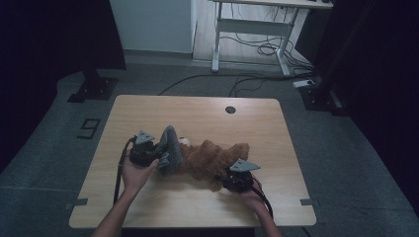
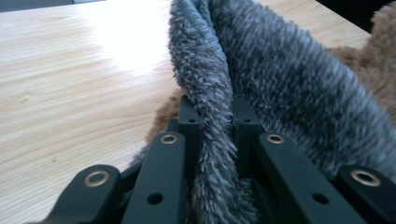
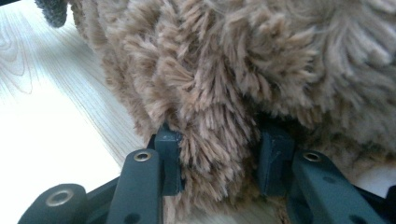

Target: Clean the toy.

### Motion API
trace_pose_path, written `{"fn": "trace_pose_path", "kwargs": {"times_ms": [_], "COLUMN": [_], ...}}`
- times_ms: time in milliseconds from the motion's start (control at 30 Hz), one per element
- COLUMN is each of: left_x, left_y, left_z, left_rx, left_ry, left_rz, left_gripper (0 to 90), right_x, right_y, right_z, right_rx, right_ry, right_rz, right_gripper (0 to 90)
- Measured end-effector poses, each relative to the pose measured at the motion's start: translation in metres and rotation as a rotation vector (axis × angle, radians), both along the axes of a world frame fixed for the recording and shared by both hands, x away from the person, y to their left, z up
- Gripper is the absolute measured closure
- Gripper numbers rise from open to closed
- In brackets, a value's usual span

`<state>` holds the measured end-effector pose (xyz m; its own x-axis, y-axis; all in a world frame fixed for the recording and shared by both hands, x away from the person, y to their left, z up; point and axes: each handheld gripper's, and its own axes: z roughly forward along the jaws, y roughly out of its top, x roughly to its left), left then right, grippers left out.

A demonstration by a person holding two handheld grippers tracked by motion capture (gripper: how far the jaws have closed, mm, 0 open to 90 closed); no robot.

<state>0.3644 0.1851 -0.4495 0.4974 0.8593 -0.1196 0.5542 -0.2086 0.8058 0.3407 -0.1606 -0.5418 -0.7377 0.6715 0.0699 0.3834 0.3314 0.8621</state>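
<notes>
Two grippers clamped a plush toy on the wooden table (image 1: 197, 111).
The left gripper (image 1: 160, 159) pinched its grey furry piece (image 2: 261, 79); the right gripper (image 1: 228, 178) squeezed the brown fur (image 3: 233, 74).

Brown plush toy (image 3: 261, 70) beyond frame edges, shape unclear

One mark can be read: a dark figure 9 (image 1: 89, 128), seen mirrored, on the grey floor (image 1: 44, 148) left of the wooden table (image 1: 197, 111).
</notes>
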Motion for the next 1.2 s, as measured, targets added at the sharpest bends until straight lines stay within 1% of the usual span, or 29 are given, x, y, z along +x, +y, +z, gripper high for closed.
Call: {"fn": "trace_pose_path", "kwargs": {"times_ms": [67, 100, 167, 233, 267, 300, 333, 367, 400, 433, 467, 500, 567, 600, 667, 700, 767, 800, 867, 900, 967, 1100, 1200], "left_x": [0.001, 0.001, 0.001, 0.001, 0.001, 0.002, 0.003, 0.004, 0.005, 0.006, 0.009, 0.01, 0.013, 0.016, 0.021, 0.024, 0.03, 0.032, 0.033, 0.032, 0.029, 0.022, 0.019], "left_y": [0.001, -0.002, -0.01, -0.029, -0.036, -0.048, -0.063, -0.076, -0.089, -0.099, -0.114, -0.123, -0.147, -0.161, -0.181, -0.19, -0.203, -0.208, -0.212, -0.212, -0.213, -0.213, -0.208], "left_z": [0.004, 0.009, 0.02, 0.039, 0.045, 0.054, 0.063, 0.069, 0.073, 0.076, 0.079, 0.08, 0.079, 0.075, 0.064, 0.057, 0.04, 0.032, 0.019, 0.017, 0.017, 0.019, 0.021], "left_rx": [-0.018, -0.024, -0.026, -0.034, -0.037, -0.04, -0.04, -0.033, -0.038, -0.049, -0.073, -0.08, -0.063, -0.058, -0.051, -0.043, -0.008, 0.019, 0.066, 0.076, 0.119, 0.228, 0.269], "left_ry": [0.005, 0.001, -0.019, -0.052, -0.063, -0.077, -0.092, -0.099, -0.103, -0.1, -0.09, -0.084, -0.076, -0.062, -0.013, 0.014, 0.066, 0.084, 0.094, 0.09, 0.077, 0.045, 0.038], "left_rz": [-0.005, -0.014, -0.036, -0.083, -0.101, -0.128, -0.159, -0.185, -0.212, -0.231, -0.263, -0.281, -0.313, -0.333, -0.37, -0.379, -0.382, -0.383, -0.38, -0.378, -0.372, -0.365, -0.359], "left_gripper": [78.0, 78.0, 77.9, 77.9, 77.9, 78.0, 77.9, 77.9, 77.9, 77.8, 77.9, 77.9, 77.9, 77.9, 77.9, 77.8, 77.7, 77.7, 77.8, 77.9, 77.9, 78.0, 78.1], "right_x": [0.0, 0.0, 0.001, 0.001, 0.001, 0.001, 0.001, 0.0, 0.0, 0.0, 0.0, 0.0, 0.0, 0.0, 0.001, 0.001, 0.0, 0.0, 0.0, 0.0, 0.001, 0.0, 0.0], "right_y": [0.0, 0.0, -0.001, -0.001, -0.001, -0.001, -0.001, -0.001, -0.001, -0.001, -0.001, -0.001, -0.001, -0.002, -0.002, -0.002, -0.002, -0.002, -0.002, -0.002, -0.002, -0.001, 0.0], "right_z": [0.0, 0.0, -0.001, -0.001, -0.001, -0.001, 0.0, 0.0, 0.0, 0.0, 0.0, -0.001, -0.001, -0.001, -0.001, -0.001, -0.001, -0.001, -0.001, -0.002, -0.002, -0.002, -0.002], "right_rx": [0.001, 0.003, 0.008, 0.008, 0.006, 0.005, 0.001, -0.004, -0.007, -0.006, -0.006, -0.004, -0.003, -0.002, 0.0, 0.002, 0.003, 0.001, 0.0, -0.001, 0.001, 0.0, -0.005], "right_ry": [0.001, 0.001, 0.001, 0.001, -0.002, 0.0, -0.001, -0.005, -0.007, -0.008, -0.008, -0.007, -0.007, -0.008, -0.005, -0.004, -0.004, -0.004, -0.005, -0.003, -0.002, -0.003, -0.004], "right_rz": [0.0, -0.002, -0.003, -0.005, -0.005, -0.005, -0.004, -0.003, -0.003, -0.003, -0.003, -0.002, -0.001, 0.0, 0.0, 0.0, 0.0, -0.001, -0.002, -0.002, -0.001, 0.0, 0.0], "right_gripper": [60.5, 60.5, 60.7, 60.9, 60.9, 60.9, 60.9, 60.9, 60.9, 60.9, 60.9, 60.9, 60.9, 60.9, 60.9, 60.9, 60.9, 60.9, 60.9, 60.8, 60.8, 60.8, 60.8]}}
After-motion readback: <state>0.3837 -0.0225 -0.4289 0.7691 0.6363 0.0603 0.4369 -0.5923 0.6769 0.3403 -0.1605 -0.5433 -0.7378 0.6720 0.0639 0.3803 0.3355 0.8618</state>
